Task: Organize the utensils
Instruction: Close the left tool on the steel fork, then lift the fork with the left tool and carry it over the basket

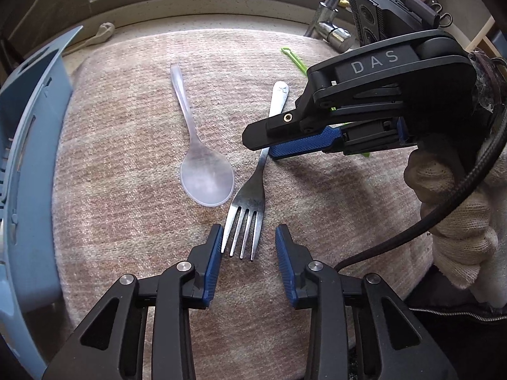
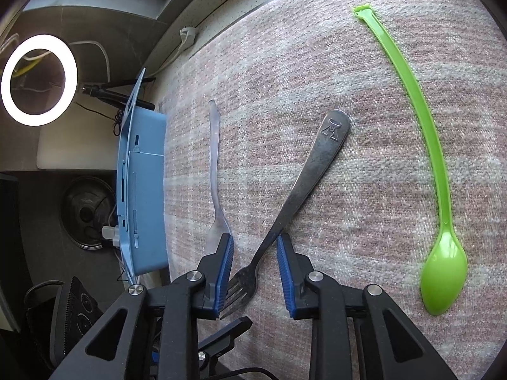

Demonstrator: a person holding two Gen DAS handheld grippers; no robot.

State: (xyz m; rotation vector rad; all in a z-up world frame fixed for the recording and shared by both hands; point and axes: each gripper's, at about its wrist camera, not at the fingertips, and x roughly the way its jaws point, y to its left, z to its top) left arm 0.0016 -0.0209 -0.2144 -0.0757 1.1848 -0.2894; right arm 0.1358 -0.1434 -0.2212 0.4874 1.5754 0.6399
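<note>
You've got three utensils on the pinkish cloth (image 1: 133, 145): one metal fork (image 1: 250, 190), one clear spoon (image 1: 206, 174), one green spoon (image 2: 440, 272). One blue holder (image 1: 31, 158) sits beside it. Your left tool (image 1: 247, 237) straddles the tines, your right tool (image 2: 255, 253) the handle; both narrow, gripping nothing.
</note>
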